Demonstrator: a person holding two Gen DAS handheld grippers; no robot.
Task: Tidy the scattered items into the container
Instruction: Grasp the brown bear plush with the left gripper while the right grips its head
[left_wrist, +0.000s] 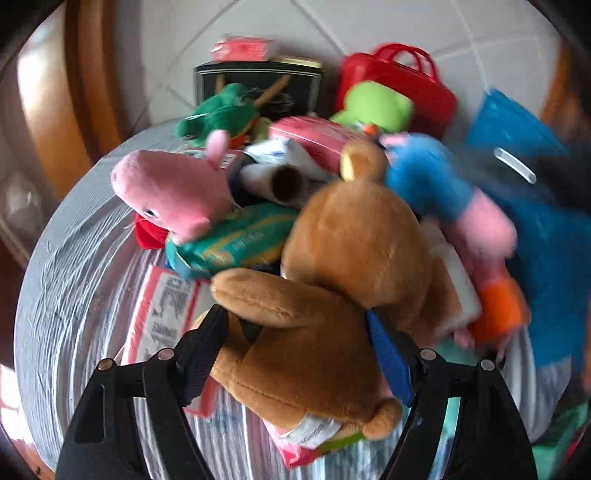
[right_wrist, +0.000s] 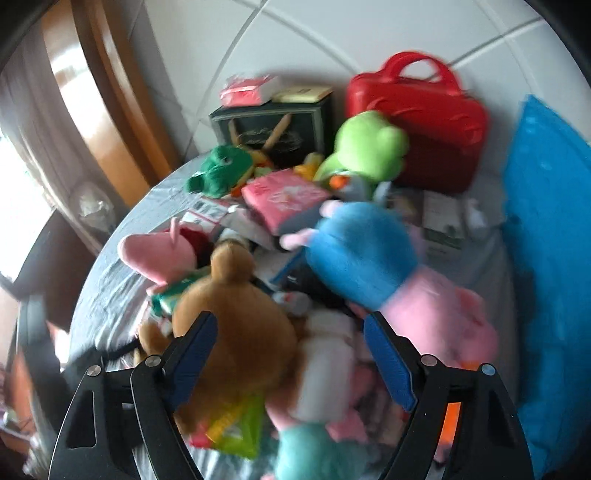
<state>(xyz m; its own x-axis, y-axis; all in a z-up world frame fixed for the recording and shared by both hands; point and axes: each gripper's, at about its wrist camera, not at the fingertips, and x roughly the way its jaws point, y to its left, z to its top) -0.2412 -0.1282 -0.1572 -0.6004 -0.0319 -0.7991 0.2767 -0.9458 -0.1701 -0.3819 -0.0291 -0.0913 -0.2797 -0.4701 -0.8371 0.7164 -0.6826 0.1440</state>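
Left gripper (left_wrist: 295, 343): clamped on the brown teddy bear (left_wrist: 332, 280), one finger on each side of its body.
Right gripper (right_wrist: 291, 354): jaws apart, over the pile, nothing between them that they grip.
Teddy bear: near middle of the round table (left_wrist: 59, 295), atop packets.
Pink pig toy (left_wrist: 166, 192): left of the bear.
Blue toy (right_wrist: 358, 254): right of the bear.
Red case (right_wrist: 424, 125): far right.
Blue container (right_wrist: 554, 240): right edge.
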